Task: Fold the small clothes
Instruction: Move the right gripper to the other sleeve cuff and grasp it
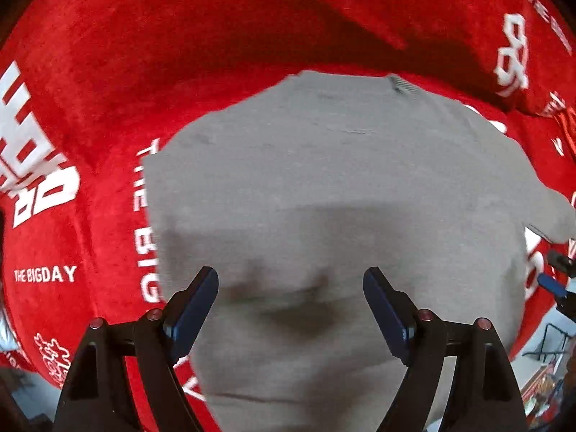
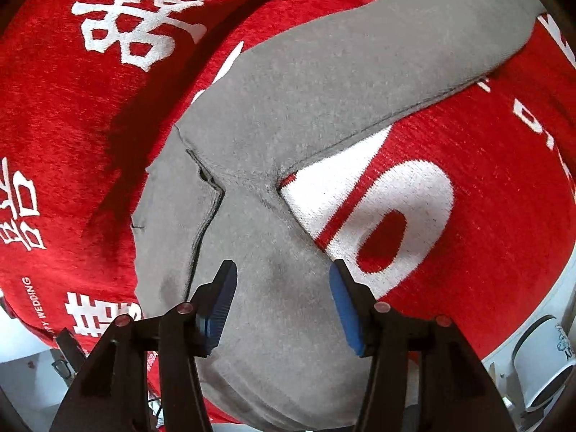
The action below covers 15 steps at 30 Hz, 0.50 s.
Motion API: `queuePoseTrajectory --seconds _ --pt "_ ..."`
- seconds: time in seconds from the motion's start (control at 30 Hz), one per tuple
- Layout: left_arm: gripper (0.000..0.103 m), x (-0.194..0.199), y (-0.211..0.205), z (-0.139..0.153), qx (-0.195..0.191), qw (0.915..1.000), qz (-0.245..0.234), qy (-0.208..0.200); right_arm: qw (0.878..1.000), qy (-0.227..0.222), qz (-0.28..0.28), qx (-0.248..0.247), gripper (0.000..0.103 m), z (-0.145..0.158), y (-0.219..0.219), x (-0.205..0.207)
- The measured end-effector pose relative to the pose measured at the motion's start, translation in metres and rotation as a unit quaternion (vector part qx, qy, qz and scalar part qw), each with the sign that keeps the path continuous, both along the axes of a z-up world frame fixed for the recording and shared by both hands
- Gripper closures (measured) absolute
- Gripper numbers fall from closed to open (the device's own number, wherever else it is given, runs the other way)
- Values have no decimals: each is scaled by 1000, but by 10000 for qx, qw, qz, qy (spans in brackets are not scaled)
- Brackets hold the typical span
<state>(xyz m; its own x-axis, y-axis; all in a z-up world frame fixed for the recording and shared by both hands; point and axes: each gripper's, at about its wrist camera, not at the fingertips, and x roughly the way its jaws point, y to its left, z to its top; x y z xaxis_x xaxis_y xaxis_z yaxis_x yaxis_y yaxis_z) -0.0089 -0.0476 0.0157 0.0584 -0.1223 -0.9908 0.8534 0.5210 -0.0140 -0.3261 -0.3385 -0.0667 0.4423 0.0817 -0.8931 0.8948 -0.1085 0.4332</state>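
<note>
Lying flat on a red cloth (image 1: 90, 115) printed with white characters and the words "THE BIGDAY": a grey garment (image 1: 324, 187), spread out across the covered surface. Hovering over the near part of the garment, seen from the left wrist view: the left gripper (image 1: 291, 309), its dark blue-padded fingers (image 1: 194, 309) spread wide apart and grasping nothing, grey fabric filling the gap between them. Casting a soft shadow across the garment just ahead of the fingertips. Peeking in at the far right edge of that view: part of the other gripper, with a blue pad. Hanging over the same grey garment (image 2: 324, 82) in the right wrist view: the right gripper (image 2: 284, 306), its blue-padded fingers (image 2: 219, 306) likewise released and holding nothing. Stretching away from it toward the upper right: a long grey sleeve, with a seam where it joins the body and a folded edge just left of the fingers. Showing beneath the sleeve: the red cloth (image 2: 486, 187) with large white lettering. Sitting past the cloth's edge at the lower right: a white mug (image 2: 543, 363) with some print on it.
</note>
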Motion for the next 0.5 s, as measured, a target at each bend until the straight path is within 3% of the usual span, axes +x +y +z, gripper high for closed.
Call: queuePoseTrajectory --seconds 0.07,0.13,0.2,0.27,0.5 --pt "19 -10 -6 0 -6 10000 -66 38 10000 -40 -24 8 35 1 -1 -2" --pt "17 -17 -10 -4 32 9998 -121 136 9999 -122 -85 9 33 2 -4 -5" --pt "0 -26 -15 -7 101 9997 -168 131 9998 -149 -107 -8 33 3 -6 -7" --pt "0 -37 -20 -7 167 9994 -293 10 9998 -168 -106 -58 28 4 -9 -9" --pt "0 -55 -37 -5 98 9989 -407 -230 9995 -171 -228 -147 28 5 -17 -24"
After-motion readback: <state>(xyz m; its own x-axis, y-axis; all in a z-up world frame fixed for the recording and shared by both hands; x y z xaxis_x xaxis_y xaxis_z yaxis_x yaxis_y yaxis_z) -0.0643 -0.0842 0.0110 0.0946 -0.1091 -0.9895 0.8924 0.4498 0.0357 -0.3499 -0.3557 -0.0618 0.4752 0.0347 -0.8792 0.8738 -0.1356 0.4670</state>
